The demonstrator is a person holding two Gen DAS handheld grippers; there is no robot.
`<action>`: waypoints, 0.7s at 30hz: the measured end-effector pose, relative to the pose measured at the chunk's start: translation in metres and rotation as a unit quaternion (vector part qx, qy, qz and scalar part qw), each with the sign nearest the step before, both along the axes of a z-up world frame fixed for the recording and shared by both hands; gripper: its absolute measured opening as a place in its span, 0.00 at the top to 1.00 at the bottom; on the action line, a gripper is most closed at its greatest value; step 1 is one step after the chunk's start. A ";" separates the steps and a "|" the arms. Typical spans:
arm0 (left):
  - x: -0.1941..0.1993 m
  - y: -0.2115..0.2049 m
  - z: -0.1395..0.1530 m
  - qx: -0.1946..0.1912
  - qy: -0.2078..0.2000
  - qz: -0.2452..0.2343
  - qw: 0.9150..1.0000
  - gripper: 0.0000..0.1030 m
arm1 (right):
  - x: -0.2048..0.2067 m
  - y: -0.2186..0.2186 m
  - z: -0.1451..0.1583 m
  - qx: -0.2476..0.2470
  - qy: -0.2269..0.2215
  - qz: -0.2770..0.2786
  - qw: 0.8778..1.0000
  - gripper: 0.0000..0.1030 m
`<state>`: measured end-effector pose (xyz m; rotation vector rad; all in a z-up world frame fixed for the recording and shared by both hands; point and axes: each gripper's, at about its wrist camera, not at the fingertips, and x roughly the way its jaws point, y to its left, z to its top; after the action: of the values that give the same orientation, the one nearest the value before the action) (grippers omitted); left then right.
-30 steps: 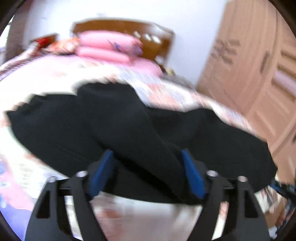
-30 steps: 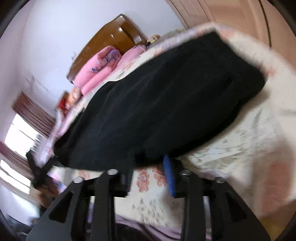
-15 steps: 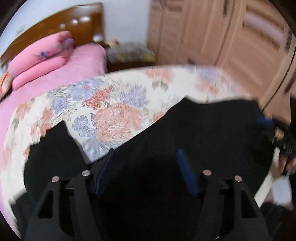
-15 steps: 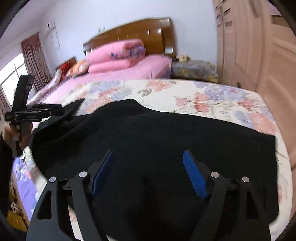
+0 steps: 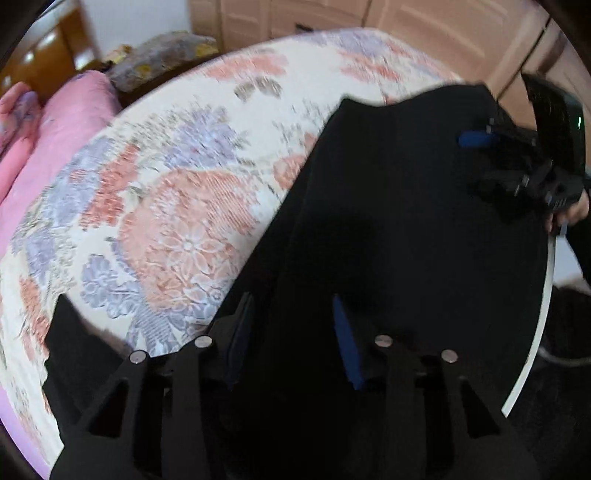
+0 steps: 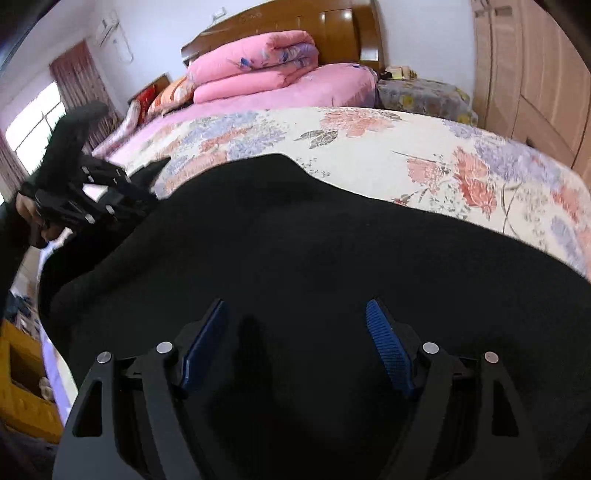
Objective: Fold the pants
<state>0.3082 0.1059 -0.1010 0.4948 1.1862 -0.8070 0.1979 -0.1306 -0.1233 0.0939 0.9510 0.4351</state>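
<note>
Pants (image 6: 314,240) lie spread on the bed (image 6: 424,155), maybe 1 fold in; hard to tell, black on black. My right gripper (image 6: 295,332) is wide, empty; left gripper (image 5: 291,332) closing over cloth, no grip yet.

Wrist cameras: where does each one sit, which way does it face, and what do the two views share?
Left wrist: behind the left hand-held gripper, tilted down at the black fabric pants on the floral bedspread; its jaws are closing over the fabric. The right hand-held gripper and a hand show at right.
Right wrist: behind the right hand-held gripper, angled across the pants toward the pink folded quilt and brown wooden headboard; the left hand-held gripper shows at left.
Shared: pants, bedspread, each other's gripper.
</note>
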 end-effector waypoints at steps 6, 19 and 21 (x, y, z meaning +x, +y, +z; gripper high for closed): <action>-0.002 0.002 0.001 -0.017 0.017 -0.024 0.999 0.85 | 0.003 -0.002 -0.002 0.021 0.009 0.002 1.000 0.20; 0.008 0.007 0.003 0.053 -0.076 0.006 0.996 0.81 | 0.004 -0.003 -0.001 0.031 0.011 0.002 0.999 0.18; 0.011 0.013 0.004 0.034 -0.061 0.028 0.997 0.74 | 0.004 -0.002 -0.001 0.025 0.012 0.003 1.000 0.17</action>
<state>0.3190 0.1189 -0.0969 0.5567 1.1115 -0.6808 0.2014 -0.1329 -0.1243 0.1424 0.9647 0.4638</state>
